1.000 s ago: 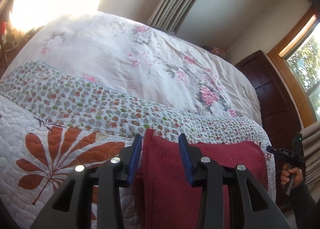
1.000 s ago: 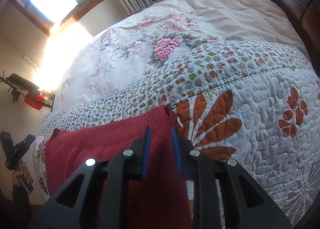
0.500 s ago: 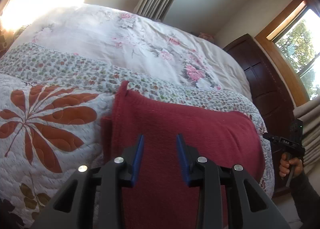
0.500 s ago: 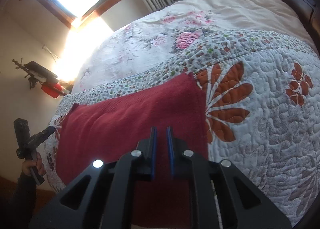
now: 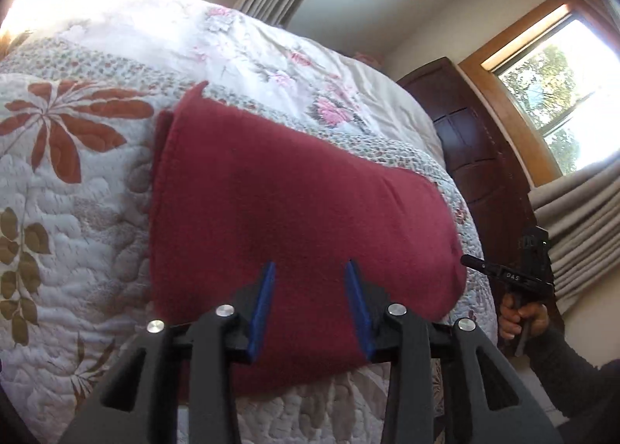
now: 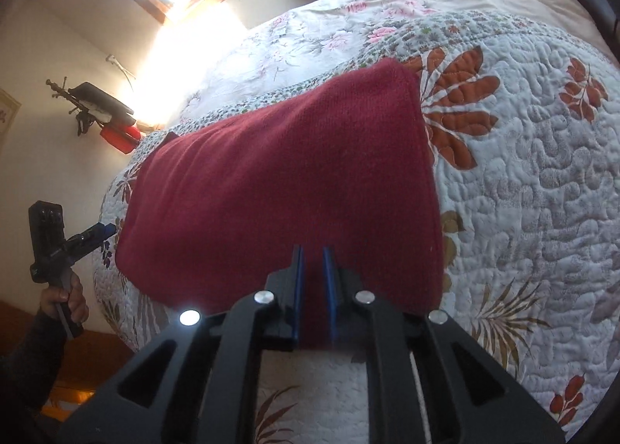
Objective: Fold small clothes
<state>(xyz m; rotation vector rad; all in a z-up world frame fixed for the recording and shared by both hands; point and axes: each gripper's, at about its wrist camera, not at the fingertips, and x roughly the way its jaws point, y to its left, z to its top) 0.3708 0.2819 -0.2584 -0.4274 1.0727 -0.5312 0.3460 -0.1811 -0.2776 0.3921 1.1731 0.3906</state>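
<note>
Red cloth (image 5: 294,203) lies folded flat on the quilt (image 5: 73,188) on the bed, ahead of both sets of fingers.

Left gripper (image 5: 310,304): fingers (image 5: 263,300) spread wide, blue pads apart with red knit showing between them. Nothing held. Tips hang over the near part of the cloth; cannot tell if they touch it. Cloth runs ahead and to both sides of the fingers, a bit more to the left, where a doubled edge with a pointed corner shows at the far left. Its rounded right end sits near the bed's edge.

Right gripper (image 6: 313,281): fingers (image 6: 297,281) nearly together, a narrow gap left between the pads, red cloth (image 6: 279,188) seen through the gap. Not pinching anything that can be seen. Tips over the near edge of the cloth; contact unclear. Most of the cloth lies ahead and left of these fingers; its straight right edge is just right of them, with orange-leaf quilt (image 6: 542,180) beyond.

Floral sheet (image 5: 248,48) lies past the quilt, far ahead of the fingers.

In the left view, the right gripper shows at far right, held in a hand (image 5: 521,318) off the bed's edge. In the right view, the left gripper and hand (image 6: 64,298) show at far left, also off the bed.
</note>
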